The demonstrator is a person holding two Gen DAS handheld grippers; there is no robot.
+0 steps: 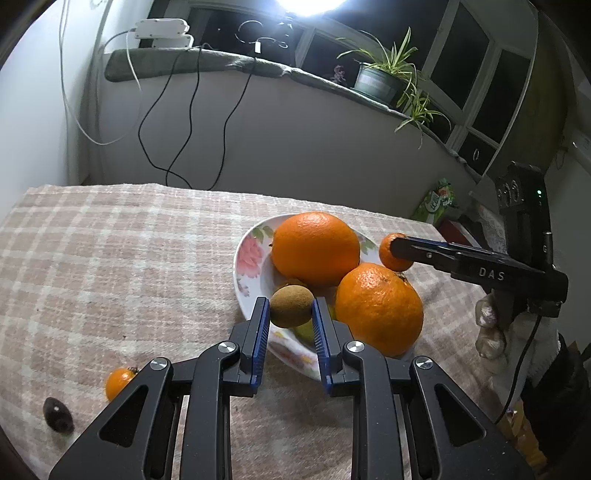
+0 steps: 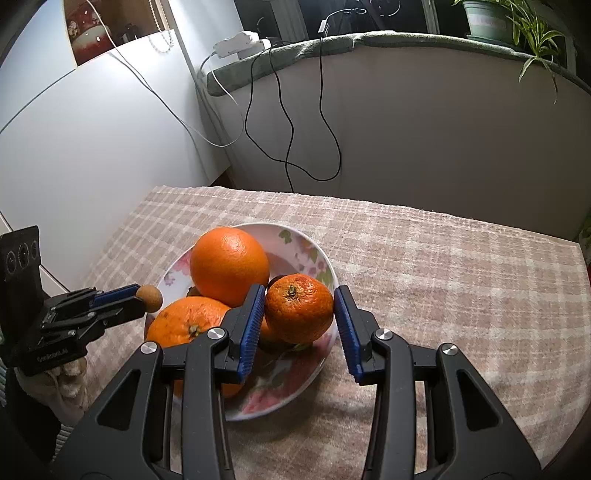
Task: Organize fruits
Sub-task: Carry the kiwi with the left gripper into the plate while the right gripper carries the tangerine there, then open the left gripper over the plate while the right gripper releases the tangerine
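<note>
From the left wrist, the left hand-held gripper [image 1: 290,314] is reaching level over the plate's [image 1: 245,258] near rim, clamping a brown kiwi [image 1: 291,305] whose long axis is running across its fingers. From the right wrist, the right hand-held gripper [image 2: 300,314] is gripping a tangerine [image 2: 299,308], stem facing the camera, above the plate's right side on the bench [image 2: 443,266].

Lamp [image 1: 310,5] is blowing out to white glare at top of left view; windows [image 1: 458,62] are showing dark. Oranges [image 1: 316,247] are catching highlights, worktop [image 2: 443,258] lit evenly w/ soft shadows. Fisheye is bending edges, corners vignetting black.
</note>
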